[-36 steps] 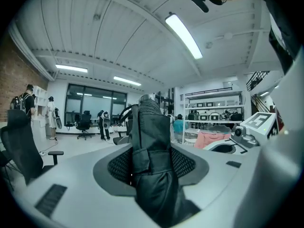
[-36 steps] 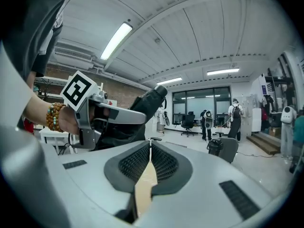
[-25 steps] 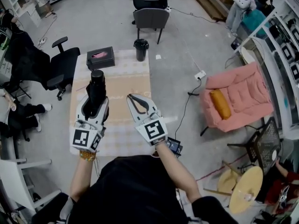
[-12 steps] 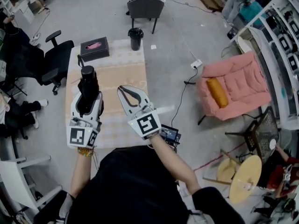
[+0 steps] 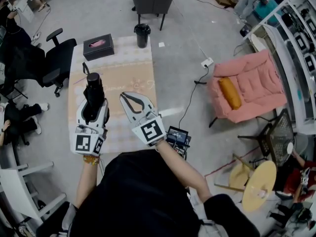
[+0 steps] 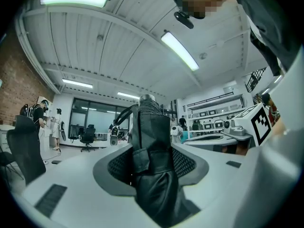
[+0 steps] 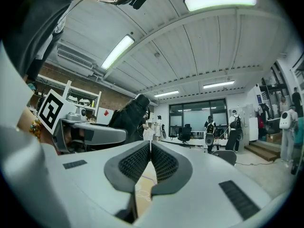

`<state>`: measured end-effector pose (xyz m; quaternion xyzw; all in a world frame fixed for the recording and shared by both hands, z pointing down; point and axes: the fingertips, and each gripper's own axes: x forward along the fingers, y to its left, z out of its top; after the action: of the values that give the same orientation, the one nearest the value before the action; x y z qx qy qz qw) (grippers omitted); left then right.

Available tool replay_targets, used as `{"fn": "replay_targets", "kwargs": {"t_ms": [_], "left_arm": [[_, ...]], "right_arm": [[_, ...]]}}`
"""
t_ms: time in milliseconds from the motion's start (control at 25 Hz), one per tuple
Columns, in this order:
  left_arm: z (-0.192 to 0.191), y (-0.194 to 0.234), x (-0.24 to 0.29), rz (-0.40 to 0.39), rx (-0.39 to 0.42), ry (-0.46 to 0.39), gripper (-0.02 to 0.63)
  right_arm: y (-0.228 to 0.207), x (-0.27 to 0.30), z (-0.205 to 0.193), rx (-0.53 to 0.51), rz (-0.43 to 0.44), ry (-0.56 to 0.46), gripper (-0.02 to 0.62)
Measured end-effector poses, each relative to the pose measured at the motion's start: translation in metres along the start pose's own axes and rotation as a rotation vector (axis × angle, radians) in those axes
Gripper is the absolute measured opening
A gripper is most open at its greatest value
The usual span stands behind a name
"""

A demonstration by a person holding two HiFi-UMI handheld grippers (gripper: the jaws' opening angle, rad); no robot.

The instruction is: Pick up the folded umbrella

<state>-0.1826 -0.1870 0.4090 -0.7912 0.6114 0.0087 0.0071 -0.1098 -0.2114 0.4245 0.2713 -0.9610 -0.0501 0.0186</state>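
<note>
Umbrella [image 5: 93, 85], folded, gripped in left claw [image 5: 94, 106]; right claw [image 5: 132, 97] closed, empty, over table [image 5: 129, 73].

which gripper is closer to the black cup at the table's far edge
Right. The right gripper, shut, is nearly in line with the black cup; the left gripper, clamped on the umbrella, sits further left.

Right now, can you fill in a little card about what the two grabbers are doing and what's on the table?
left gripper: fingers closed on the black folded umbrella, held over the table
right gripper: fingers shut together, nothing between them
table: covered with a pale patterned cloth
far left corner: black tissue box with a pink tissue showing
far edge: dark cup-like container
task: umbrella already gripped
</note>
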Motion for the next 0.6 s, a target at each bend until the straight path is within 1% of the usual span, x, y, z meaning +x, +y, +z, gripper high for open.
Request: {"fn": "replay_targets", "kwargs": {"t_ms": [440, 600], "left_arm": [[-0.037, 0.0, -0.002, 0.012, -0.027, 0.066, 0.213], [-0.048, 0.004, -0.003, 0.017, -0.034, 0.09, 0.213]], "right_arm": [[0.004, 0.0, -0.037, 0.027, 0.007, 0.028, 0.018], [0.012, 0.003, -0.052, 0.052, 0.018, 0.07, 0.017]]}}
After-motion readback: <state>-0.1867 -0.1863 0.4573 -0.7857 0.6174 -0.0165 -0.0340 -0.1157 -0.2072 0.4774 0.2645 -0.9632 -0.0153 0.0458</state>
